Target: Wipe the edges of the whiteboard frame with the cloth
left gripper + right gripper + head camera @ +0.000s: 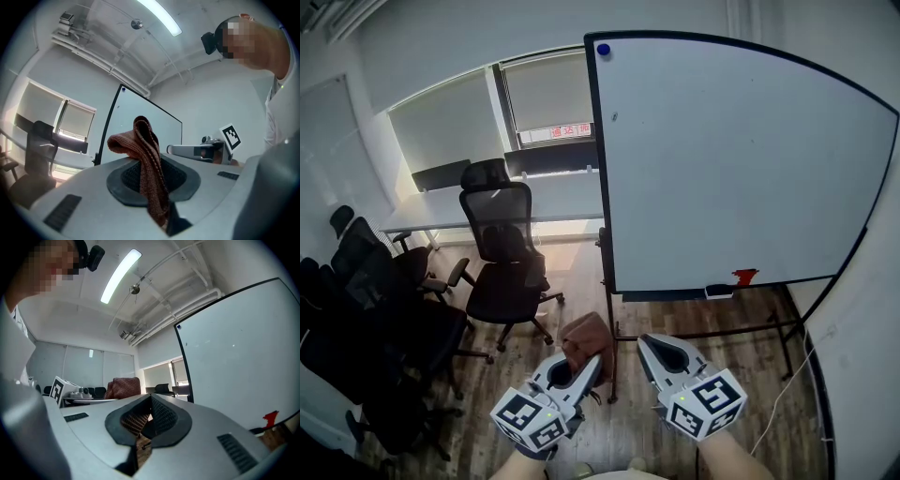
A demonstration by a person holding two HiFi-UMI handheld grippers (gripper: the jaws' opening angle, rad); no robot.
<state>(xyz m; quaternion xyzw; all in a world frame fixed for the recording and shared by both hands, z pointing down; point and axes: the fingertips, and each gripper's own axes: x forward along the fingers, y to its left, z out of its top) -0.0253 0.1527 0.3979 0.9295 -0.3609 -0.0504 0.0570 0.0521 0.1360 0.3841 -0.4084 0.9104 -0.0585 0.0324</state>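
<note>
Gripping the cloth (586,337), the left gripper (592,364) waits just below the whiteboard frame (601,187), whose left edge runs upright; the right gripper (647,342) is closed, empty.

A brown wood-plank floor (741,347) is seen below. The black metal legs of the whiteboard stand (705,331) are planted on it at the middle. To the left, a black mesh-backed office chair (502,253) is stood on its castors, and further black office chairs (370,309) are crowded at the left edge. A thin white cable (787,382) is trailed over the floor at the right. A long white worktop (558,195) is set along the far wall.
</note>
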